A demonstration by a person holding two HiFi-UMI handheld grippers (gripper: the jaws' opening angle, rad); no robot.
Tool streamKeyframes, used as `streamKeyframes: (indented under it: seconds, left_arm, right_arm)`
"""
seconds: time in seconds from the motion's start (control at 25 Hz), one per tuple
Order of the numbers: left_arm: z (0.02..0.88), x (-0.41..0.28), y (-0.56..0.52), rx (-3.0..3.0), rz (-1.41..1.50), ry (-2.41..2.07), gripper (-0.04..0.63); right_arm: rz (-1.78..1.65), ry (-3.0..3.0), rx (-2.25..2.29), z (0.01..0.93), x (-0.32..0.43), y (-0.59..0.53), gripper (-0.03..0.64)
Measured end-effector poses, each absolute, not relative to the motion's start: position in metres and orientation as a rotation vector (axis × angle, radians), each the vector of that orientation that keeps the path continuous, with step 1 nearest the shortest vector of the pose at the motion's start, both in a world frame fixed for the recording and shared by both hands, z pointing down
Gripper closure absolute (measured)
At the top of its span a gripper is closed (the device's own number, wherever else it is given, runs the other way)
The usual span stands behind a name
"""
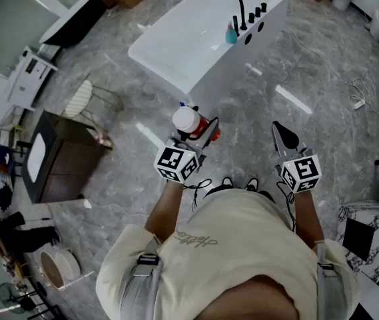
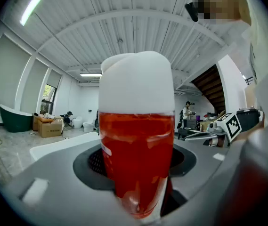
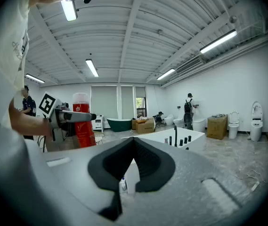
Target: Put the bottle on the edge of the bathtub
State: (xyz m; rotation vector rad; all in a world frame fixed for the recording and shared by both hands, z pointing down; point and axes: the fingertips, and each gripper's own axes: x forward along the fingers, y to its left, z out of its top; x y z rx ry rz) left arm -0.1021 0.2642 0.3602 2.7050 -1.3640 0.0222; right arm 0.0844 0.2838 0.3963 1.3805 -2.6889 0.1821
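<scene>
Head view shows my left gripper (image 1: 201,131) clamped on the red bottle (image 1: 186,120) with its white cap, held upright above the grey floor (image 1: 256,105), well short of the white bathtub (image 1: 189,25). My right gripper (image 1: 284,139) sits beside it, jaws pressed together with nothing between them.

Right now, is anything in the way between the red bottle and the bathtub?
Nothing visible does: only floor lies between the red bottle in the left gripper and the white bathtub.
</scene>
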Motion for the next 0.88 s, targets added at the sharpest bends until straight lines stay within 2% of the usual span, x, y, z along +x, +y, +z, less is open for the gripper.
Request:
streamKeyframes:
  seconds: [0.88]
  left_arm:
    - [0.393,-0.135,0.235,2.688,-0.001,-1.278,0.299]
  right_arm:
    - [0.258,-2.589,1.503,0.421,0.074,0.275,0.617]
